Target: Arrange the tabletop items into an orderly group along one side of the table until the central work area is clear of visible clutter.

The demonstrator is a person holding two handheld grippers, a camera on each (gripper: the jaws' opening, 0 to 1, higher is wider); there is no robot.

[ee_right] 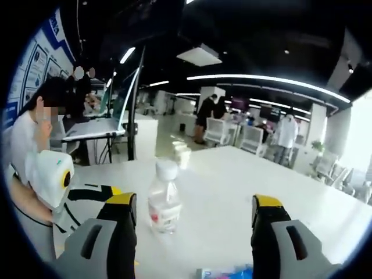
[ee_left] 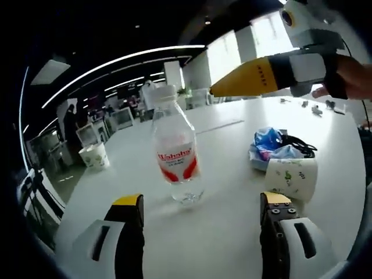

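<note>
Left gripper view first: the water bottle (ee_left: 176, 152) is the thing to orient by. It stands upright on the white table (ee_left: 232, 232), capped, with a red-and-white label, and it looks nearly empty. The left gripper (ee_left: 200, 206) has its jaws spread wide apart, holding nothing, with the bottle just beyond the tips and closer to the left jaw than the right. Off to the right of the bottle a paper cup (ee_left: 292, 178) lies on its side, and right behind that cup sits a crumpled blue bag (ee_left: 273, 144) with a black cable (ee_left: 299, 143) tangled next to it. Well to the left of the bottle, near the table's far edge, another paper cup (ee_left: 94, 155) stands upright. Above and to the right of the bottle the right gripper (ee_left: 216, 90) comes in with its yellow tips looking pressed together, though from this angle I can't be totally sure.

Right gripper view: same bottle (ee_right: 163, 197), upright, sitting between the jaws but nearer the left one. From here the right gripper (ee_right: 195, 209) clearly has its jaws apart, empty. So I'd trust this view.

What could go wrong: that bottle is light and tall, so an off-centre squeeze or a bump from one jaw could tip it and send it rolling across the middle. Both grippers closing in on it could also knock each other.
</note>
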